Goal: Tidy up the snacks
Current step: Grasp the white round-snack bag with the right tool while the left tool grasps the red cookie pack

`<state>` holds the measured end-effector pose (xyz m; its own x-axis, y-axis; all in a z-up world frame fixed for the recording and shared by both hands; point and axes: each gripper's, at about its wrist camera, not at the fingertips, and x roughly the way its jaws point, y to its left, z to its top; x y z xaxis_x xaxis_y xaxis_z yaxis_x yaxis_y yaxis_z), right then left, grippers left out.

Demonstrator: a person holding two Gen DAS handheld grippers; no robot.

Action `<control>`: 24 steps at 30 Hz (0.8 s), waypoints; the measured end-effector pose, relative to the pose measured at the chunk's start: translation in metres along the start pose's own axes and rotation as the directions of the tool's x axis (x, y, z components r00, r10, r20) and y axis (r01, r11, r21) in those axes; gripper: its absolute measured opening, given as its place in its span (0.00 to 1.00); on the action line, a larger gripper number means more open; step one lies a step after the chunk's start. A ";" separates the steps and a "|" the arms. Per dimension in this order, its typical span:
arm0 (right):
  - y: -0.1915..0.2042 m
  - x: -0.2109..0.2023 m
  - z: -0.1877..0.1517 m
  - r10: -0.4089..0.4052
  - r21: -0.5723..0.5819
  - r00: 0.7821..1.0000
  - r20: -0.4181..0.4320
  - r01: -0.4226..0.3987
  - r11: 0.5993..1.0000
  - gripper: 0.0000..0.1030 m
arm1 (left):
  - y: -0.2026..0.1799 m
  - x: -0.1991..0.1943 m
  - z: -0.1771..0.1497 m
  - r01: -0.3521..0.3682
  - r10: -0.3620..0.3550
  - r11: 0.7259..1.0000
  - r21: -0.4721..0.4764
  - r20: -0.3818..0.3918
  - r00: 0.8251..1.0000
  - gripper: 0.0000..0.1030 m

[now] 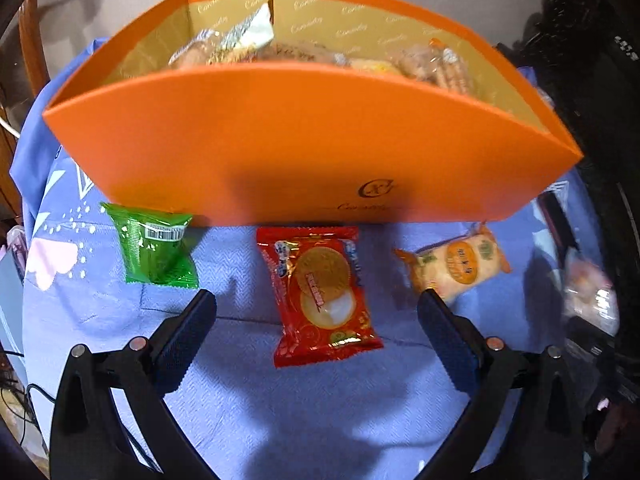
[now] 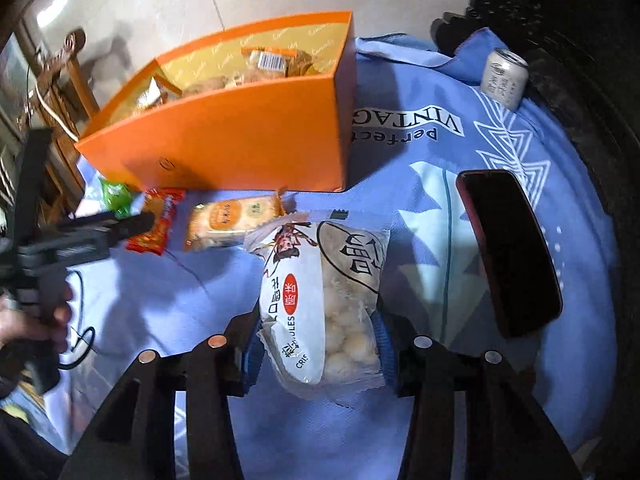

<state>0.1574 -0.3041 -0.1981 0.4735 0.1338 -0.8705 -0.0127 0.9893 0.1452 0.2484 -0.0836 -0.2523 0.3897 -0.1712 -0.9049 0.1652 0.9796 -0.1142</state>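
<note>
Your right gripper point(image 2: 318, 344) is clenched on the white puff-ball bag point(image 2: 320, 296), near, so carry it up over the rim of the orange box point(image 2: 248, 136). Your left gripper point(image 1: 316, 312) hangs released, straddling the red packet point(image 1: 322, 294). Three packets wait by the box's near wall: green packet point(image 1: 154, 246), red, orange cracker packet point(image 1: 456, 262); one box.

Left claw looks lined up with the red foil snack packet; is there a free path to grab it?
Probably yes. The left claw is open, and the red foil snack packet lies flat on the blue cloth between its fingers, apart from the neighbouring packets, with nothing across it.
</note>
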 end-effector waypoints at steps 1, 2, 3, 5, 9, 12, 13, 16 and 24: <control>0.000 -0.002 0.000 0.008 0.014 1.000 0.002 -0.008 1.000 0.47 | 0.000 0.004 0.000 -0.005 0.005 1.000 -0.009 -0.007 1.000 0.96; 0.001 -0.005 -0.002 0.015 0.030 1.000 0.004 -0.015 0.999 0.47 | 0.001 0.008 -0.001 -0.009 0.009 1.000 -0.019 -0.012 1.000 0.96; 0.001 -0.005 -0.003 0.017 0.034 1.000 0.006 -0.018 0.999 0.47 | 0.001 0.009 -0.001 -0.013 0.012 1.000 -0.025 -0.015 1.000 0.96; 0.005 -0.008 -0.005 0.019 0.033 1.000 0.009 -0.019 0.999 0.47 | 0.003 0.015 -0.002 -0.017 0.017 0.999 -0.036 -0.022 1.000 0.96; 0.007 -0.008 -0.009 0.022 0.041 1.000 0.004 -0.022 0.999 0.48 | 0.004 0.020 -0.002 -0.022 0.022 0.999 -0.037 -0.022 1.000 0.96; 0.006 -0.006 -0.008 0.023 0.051 1.000 0.003 -0.023 0.998 0.48 | 0.000 0.026 -0.001 -0.038 0.037 0.999 -0.025 -0.025 0.999 0.84; 0.007 -0.006 -0.008 0.024 0.053 1.000 0.003 -0.024 0.998 0.48 | -0.003 0.029 -0.001 -0.045 0.044 0.999 -0.018 -0.035 0.998 0.77; 0.009 -0.008 -0.008 0.026 0.056 1.000 0.008 -0.027 0.998 0.49 | -0.012 0.030 0.001 -0.065 0.065 0.998 0.015 -0.017 0.998 0.60; 0.013 -0.014 -0.010 0.033 0.062 0.999 0.020 -0.034 0.997 0.49 | -0.010 0.017 -0.007 0.002 -0.002 1.000 0.019 0.003 1.000 0.42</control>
<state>0.1416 -0.2922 -0.1891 0.4902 0.1655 -0.8558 0.0258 0.9786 0.2040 0.2472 -0.0955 -0.2692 0.3923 -0.1731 -0.9034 0.1834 0.9771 -0.1076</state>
